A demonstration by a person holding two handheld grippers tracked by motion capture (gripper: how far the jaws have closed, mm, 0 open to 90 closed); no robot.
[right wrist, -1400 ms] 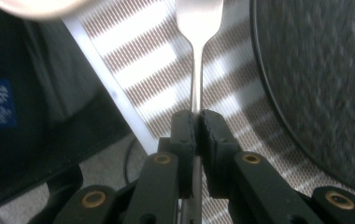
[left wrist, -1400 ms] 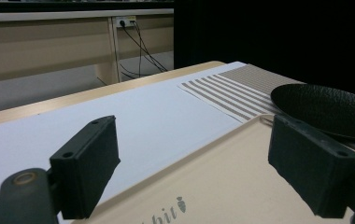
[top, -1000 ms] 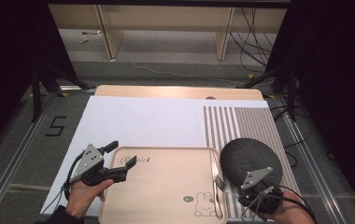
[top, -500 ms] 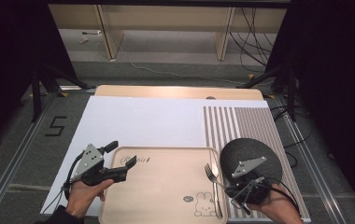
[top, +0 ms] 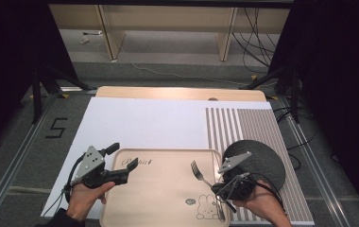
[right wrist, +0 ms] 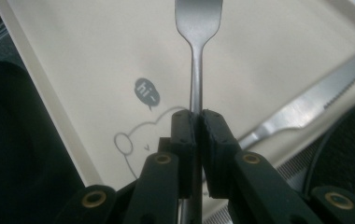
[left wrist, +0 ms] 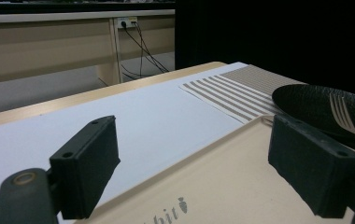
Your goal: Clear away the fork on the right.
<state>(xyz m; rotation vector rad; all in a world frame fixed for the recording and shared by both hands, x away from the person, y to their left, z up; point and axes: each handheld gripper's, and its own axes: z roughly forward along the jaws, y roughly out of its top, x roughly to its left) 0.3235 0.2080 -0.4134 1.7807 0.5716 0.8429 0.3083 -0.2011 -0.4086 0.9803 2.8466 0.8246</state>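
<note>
right claw (top: pixel 225 196) carried leftward off the black plate (top: pixel 262 158), fork (top: pixel 201 174) now over the tray (top: pixel 158 198)

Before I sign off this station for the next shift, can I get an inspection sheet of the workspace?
Surface: wooden table under a white sheet and a striped mat.
Job's things: fork held over the tray, tines pointing away from the person; knife lying along the tray's edge by the black plate.
Clutter: nothing seen.
Grippers: right hand-held gripper shut on the fork's handle; left hand-held gripper open, its jaws astride the tray's far left corner, not clamped.
Cables: loose leads on the floor behind the table; a cable trails from each gripper.
Surroundings: shelving behind, black drapes at both sides, a taped 5 on the floor.
</note>
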